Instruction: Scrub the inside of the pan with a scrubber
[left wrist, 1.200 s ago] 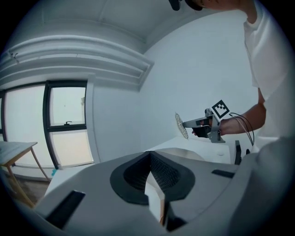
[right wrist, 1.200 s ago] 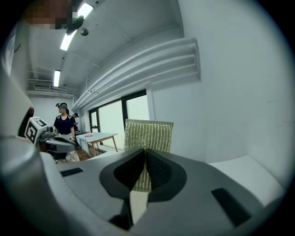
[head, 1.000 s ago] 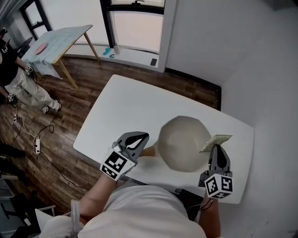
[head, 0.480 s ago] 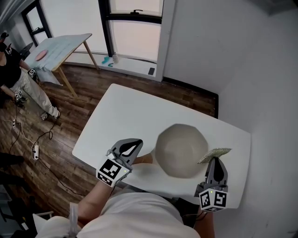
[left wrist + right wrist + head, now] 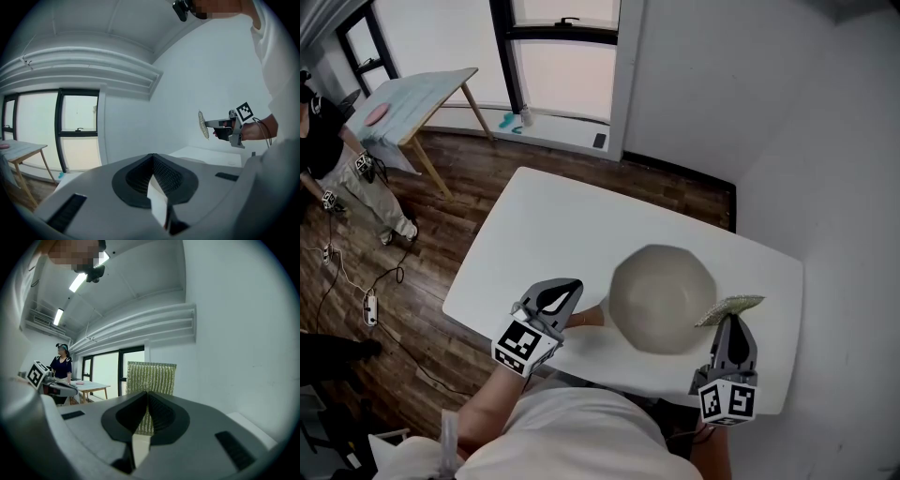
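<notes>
A beige pan (image 5: 661, 298) sits over the white table (image 5: 544, 225), its wooden handle (image 5: 589, 317) pointing left. My left gripper (image 5: 565, 298) is shut on the end of that handle. In the left gripper view the left gripper (image 5: 152, 161) has its jaws together, and the pan is hidden below them. My right gripper (image 5: 729, 326) is shut on a flat green-gold scrubber (image 5: 729, 307) that stands out past the pan's right rim. The scrubber (image 5: 151, 378) rises upright from the right gripper (image 5: 147, 401). The scrubber (image 5: 203, 124) also shows edge-on in the left gripper view.
A white wall runs close along the table's right side and back corner. Wooden floor with cables (image 5: 370, 291) lies to the left. A second table with a blue cloth (image 5: 412, 94) and a standing person (image 5: 337, 159) are at the far left, near the window.
The right gripper with the scrubber has drifted slightly nearer to me beside the pan's right rim. The left gripper and the pan have kept still. The person at the far left has shifted.
</notes>
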The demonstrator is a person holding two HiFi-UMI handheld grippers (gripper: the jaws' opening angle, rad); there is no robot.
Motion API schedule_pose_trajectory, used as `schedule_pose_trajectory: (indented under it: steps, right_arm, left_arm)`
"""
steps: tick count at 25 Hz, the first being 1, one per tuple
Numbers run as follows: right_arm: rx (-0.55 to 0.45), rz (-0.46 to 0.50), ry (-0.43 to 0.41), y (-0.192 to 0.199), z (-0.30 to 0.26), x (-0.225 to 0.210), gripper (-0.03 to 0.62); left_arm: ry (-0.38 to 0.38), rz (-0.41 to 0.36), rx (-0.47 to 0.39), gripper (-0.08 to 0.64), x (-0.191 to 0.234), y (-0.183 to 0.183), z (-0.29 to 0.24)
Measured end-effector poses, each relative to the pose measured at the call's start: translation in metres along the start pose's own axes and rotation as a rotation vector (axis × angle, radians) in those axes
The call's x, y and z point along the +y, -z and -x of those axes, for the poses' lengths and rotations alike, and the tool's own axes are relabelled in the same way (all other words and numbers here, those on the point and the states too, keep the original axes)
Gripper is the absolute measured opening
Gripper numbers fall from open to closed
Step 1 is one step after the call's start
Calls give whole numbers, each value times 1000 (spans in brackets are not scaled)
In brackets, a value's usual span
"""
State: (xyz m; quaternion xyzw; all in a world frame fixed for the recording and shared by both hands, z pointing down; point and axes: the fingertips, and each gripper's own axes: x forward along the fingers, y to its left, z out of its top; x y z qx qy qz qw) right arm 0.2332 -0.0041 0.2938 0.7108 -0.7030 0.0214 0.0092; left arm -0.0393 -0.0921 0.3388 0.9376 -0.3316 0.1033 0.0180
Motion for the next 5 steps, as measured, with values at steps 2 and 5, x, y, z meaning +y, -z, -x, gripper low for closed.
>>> schedule_pose_trajectory:
  steps: [2,5]
  right_arm:
    - [1,0,0,1,0,0,29]
    - [-1,1,-2,1,-2,0,29]
  left_arm:
    - [2,6,2,12,-1,1,-2]
    - [9,8,9,12,-2,3,-5]
